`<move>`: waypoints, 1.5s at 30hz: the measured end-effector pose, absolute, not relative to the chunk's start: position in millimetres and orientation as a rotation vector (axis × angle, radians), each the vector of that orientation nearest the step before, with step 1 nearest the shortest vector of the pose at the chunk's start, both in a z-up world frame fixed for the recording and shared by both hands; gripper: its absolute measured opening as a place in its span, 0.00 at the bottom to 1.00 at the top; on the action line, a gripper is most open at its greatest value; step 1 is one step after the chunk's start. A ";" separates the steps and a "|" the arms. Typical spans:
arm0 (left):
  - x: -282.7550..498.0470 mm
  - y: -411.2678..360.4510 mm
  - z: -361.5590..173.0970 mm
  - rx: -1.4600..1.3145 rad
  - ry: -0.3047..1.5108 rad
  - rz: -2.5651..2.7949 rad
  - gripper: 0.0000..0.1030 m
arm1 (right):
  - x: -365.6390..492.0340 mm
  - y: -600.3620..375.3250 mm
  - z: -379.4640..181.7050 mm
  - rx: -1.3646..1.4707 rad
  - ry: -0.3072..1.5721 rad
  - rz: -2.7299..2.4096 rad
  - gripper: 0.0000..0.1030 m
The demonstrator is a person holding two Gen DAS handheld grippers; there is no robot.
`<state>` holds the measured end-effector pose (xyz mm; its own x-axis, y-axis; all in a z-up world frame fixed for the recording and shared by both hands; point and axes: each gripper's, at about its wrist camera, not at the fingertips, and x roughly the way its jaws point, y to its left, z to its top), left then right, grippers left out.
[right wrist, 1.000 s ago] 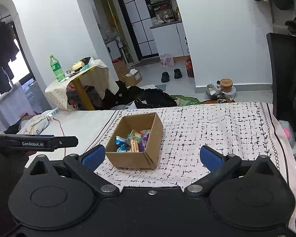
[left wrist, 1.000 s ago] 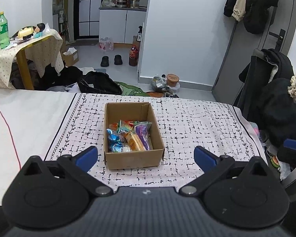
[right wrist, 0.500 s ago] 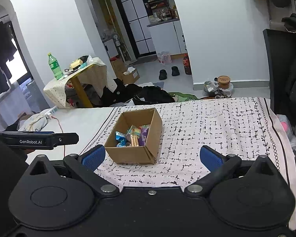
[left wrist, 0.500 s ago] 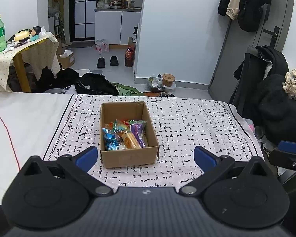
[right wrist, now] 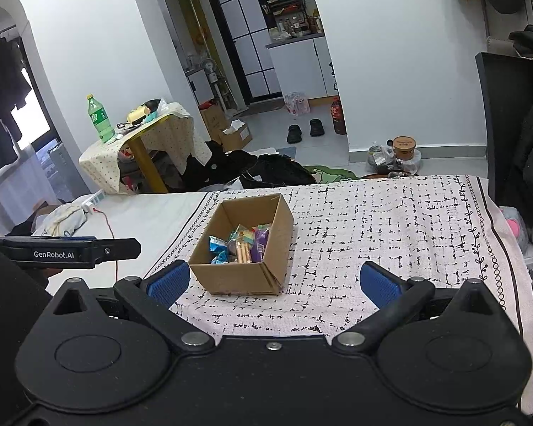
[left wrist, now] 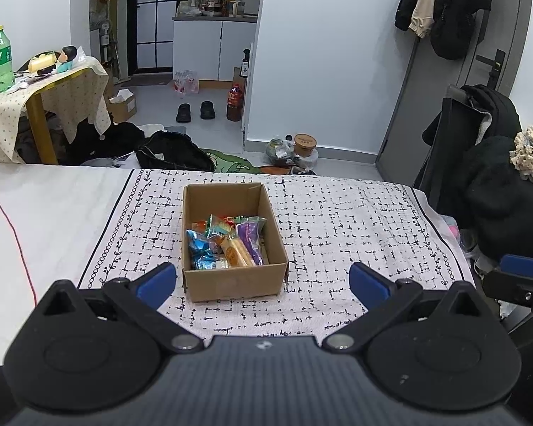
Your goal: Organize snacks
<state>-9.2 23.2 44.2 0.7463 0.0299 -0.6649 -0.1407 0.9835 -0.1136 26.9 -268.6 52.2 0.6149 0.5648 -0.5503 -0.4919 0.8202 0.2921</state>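
You see the open cardboard box [left wrist: 232,278] at frame centre on the patterned cloth, wrapped snacks [left wrist: 227,243] piled inside its near end.

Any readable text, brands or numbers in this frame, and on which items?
"GenRobot.AI": white lettering on the side of the left gripper, seen from the right wrist.
Green bottle label: too blurred to read.
Snack wrappers in the cardboard box: print too small.
Brown tub label: illegible.

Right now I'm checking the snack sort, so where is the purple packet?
The purple packet lies inside the cardboard box on the patterned cloth, on the box's right side in the left wrist view, beside an orange packet.
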 end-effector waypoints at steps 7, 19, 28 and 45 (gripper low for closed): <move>-10.1 26.4 43.7 -0.164 0.726 0.098 1.00 | 26.7 -267.1 52.5 0.115 0.672 0.610 1.00; -12.0 29.6 42.5 -0.166 0.726 0.100 1.00 | 26.3 -266.5 52.7 0.113 0.672 0.608 1.00; -12.0 29.0 43.0 -0.163 0.728 0.093 1.00 | 25.9 -266.1 52.5 0.113 0.671 0.608 1.00; -13.4 24.8 44.5 -0.153 0.721 0.085 1.00 | 27.4 -265.5 51.9 0.112 0.673 0.605 1.00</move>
